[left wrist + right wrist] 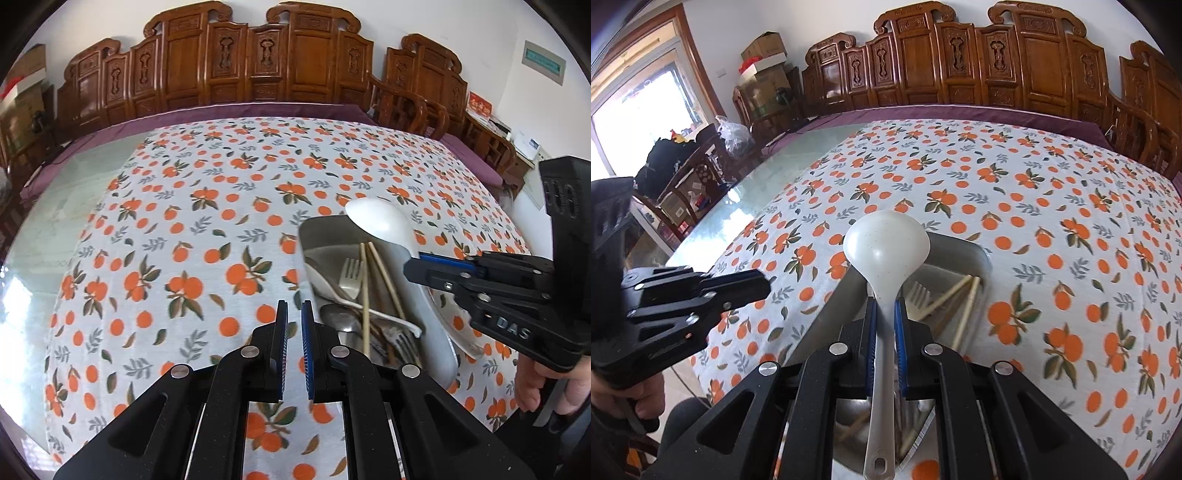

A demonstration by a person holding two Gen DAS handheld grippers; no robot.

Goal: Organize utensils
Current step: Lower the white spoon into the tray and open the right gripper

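A white ladle (886, 251) is held above the metal tray (975, 254), with my right gripper (885, 310) shut on its handle. In the left wrist view the ladle (380, 218) sticks out over the tray (439, 325) from the right gripper (421, 262). The tray holds forks (352, 275), wooden chopsticks (365, 295), a white spoon (332, 288) and a metal spoon (338, 317). My left gripper (294, 314) hangs shut and empty just left of the tray, above the orange-print tablecloth (207, 229).
The tablecloth (1052, 206) covers a glass-topped table (74, 206) with a purple edge. Carved wooden chairs (258, 66) line its far side. A hand (535, 384) grips the right tool at the table's near right edge. Cardboard boxes (764, 66) and bags stand far left.
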